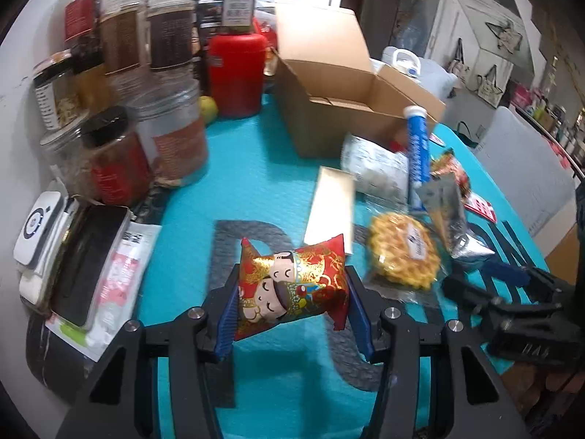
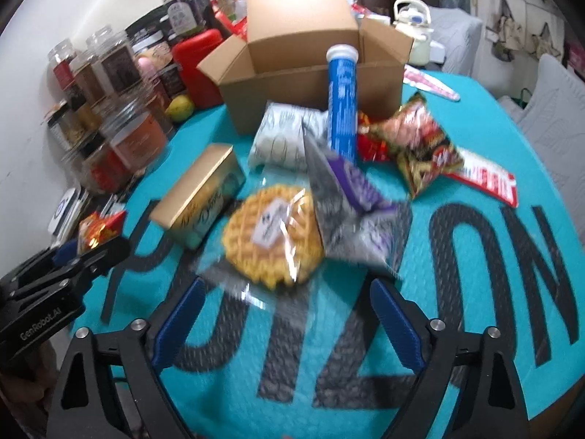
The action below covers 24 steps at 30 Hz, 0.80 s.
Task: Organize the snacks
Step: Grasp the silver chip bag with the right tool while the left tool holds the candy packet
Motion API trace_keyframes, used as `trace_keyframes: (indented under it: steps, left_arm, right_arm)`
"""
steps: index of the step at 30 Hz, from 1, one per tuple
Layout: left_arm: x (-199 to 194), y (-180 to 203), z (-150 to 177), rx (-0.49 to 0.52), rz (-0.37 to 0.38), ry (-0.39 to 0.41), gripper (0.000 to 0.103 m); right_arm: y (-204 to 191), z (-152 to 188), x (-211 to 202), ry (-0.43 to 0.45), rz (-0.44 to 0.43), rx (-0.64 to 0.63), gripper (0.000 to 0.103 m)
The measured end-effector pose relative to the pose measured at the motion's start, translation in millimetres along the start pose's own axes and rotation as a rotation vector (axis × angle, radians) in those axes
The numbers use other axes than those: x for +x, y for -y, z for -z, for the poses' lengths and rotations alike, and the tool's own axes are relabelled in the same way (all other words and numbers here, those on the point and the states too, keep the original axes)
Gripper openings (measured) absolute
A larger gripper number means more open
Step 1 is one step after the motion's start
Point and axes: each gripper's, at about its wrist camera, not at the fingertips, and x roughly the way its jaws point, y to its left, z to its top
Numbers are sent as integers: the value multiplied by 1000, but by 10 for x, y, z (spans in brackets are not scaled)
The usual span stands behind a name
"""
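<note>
A red and gold snack packet (image 1: pixel 292 289) printed with cartoon faces hangs above the teal mat, and my left gripper (image 1: pixel 292 278) is shut on it, its blue pads pressing both sides. The right wrist view shows that gripper (image 2: pixel 73 252) at the far left with the packet (image 2: pixel 98 226). My right gripper (image 2: pixel 287 287) is open, with its fingers on either side of the near edge of a clear-wrapped round waffle (image 2: pixel 272 234) and not pressing on it. An open cardboard box (image 2: pixel 310 84) stands behind the snacks.
Near the box lie a blue tube (image 2: pixel 342 109), a white packet (image 2: pixel 281 139), a silver and purple packet (image 2: pixel 351 197), a gold carton (image 2: pixel 201 197), a noodle bag (image 2: pixel 420 142) and a red-white bar (image 2: pixel 490 179). Jars (image 1: pixel 128 73) and a red container (image 1: pixel 237 73) line the left.
</note>
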Motion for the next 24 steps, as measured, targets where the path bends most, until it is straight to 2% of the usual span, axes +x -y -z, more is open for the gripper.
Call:
trace_keyframes:
  steps: [8,16,24]
  left_arm:
    - [115,-120,-216,-7,16,6,51]
    - [301,-26,-384,1,48,-11,51]
    - [367,112,-507,18,58,-3,51]
  right_arm:
    - [77,-220,71,34,106,10,93]
    - [204,-375,160,44,193,-20,92]
    - [314,-494,241,40,199,-81,92]
